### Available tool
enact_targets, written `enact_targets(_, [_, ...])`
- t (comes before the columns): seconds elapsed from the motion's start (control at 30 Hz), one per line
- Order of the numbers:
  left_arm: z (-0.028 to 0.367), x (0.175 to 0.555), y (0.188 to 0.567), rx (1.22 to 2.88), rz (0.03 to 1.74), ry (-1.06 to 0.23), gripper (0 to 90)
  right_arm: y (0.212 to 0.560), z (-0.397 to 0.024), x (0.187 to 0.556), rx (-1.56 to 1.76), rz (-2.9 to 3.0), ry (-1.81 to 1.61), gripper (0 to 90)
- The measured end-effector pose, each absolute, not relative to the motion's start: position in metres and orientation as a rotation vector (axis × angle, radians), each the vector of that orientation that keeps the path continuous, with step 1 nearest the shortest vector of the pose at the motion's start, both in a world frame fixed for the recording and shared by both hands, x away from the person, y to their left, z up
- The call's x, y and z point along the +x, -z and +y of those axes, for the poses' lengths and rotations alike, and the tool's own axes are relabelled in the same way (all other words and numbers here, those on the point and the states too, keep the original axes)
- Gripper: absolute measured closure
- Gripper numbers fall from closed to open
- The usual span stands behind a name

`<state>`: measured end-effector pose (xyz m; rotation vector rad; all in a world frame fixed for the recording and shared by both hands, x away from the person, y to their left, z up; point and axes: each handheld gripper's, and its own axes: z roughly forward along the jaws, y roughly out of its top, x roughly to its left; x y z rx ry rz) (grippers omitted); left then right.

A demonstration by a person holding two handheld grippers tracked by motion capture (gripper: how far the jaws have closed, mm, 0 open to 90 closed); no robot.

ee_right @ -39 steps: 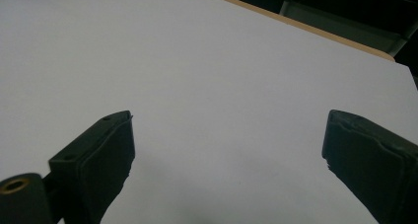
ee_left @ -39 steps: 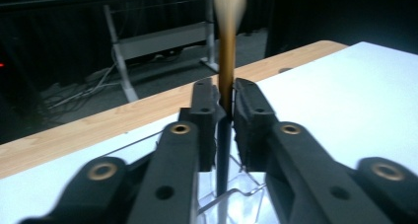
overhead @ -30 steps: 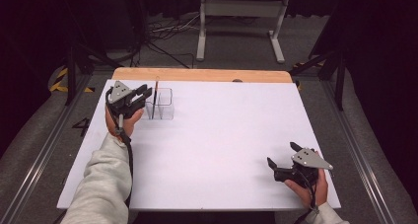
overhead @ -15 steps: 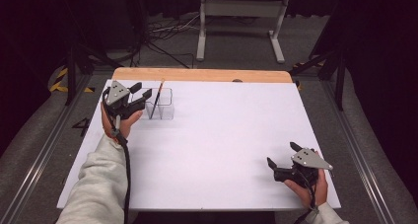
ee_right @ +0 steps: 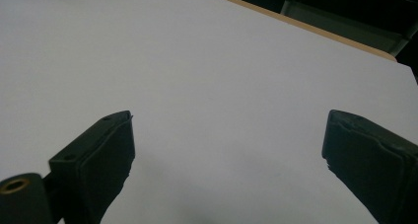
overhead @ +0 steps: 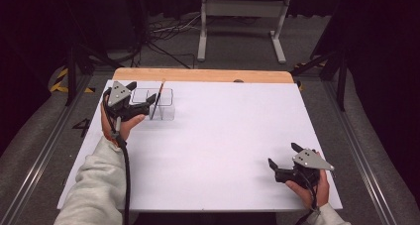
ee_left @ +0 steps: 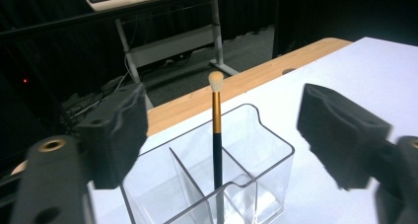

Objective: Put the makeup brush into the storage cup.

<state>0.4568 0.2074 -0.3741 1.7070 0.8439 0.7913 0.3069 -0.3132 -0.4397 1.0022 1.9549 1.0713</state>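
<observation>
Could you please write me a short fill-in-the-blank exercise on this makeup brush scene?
1. The makeup brush stands in a clear ____ organizer.
2. The brush's pale bristle tip points ____.
3. The left gripper has just been opening, and its pads are ____ the brush.
4. The right gripper rests with its jaws ____ over the white table.

Missing words: plastic; up; apart from; open
</observation>
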Motion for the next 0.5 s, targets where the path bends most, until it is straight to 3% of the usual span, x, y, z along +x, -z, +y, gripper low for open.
enact_targets(0.27, [0.2076,0.455,0.3727,1.706,0.845,-0.77,5.6,0.4398,-0.3131,0.307,1.001,1.958,-1.071,6.6])
enact_targets(0.5, [0.2072,0.4518,0.3722,1.728,0.795,-0.755,1.0,0.4398,-0.313,0.3069,1.001,1.959,-1.07,6.6])
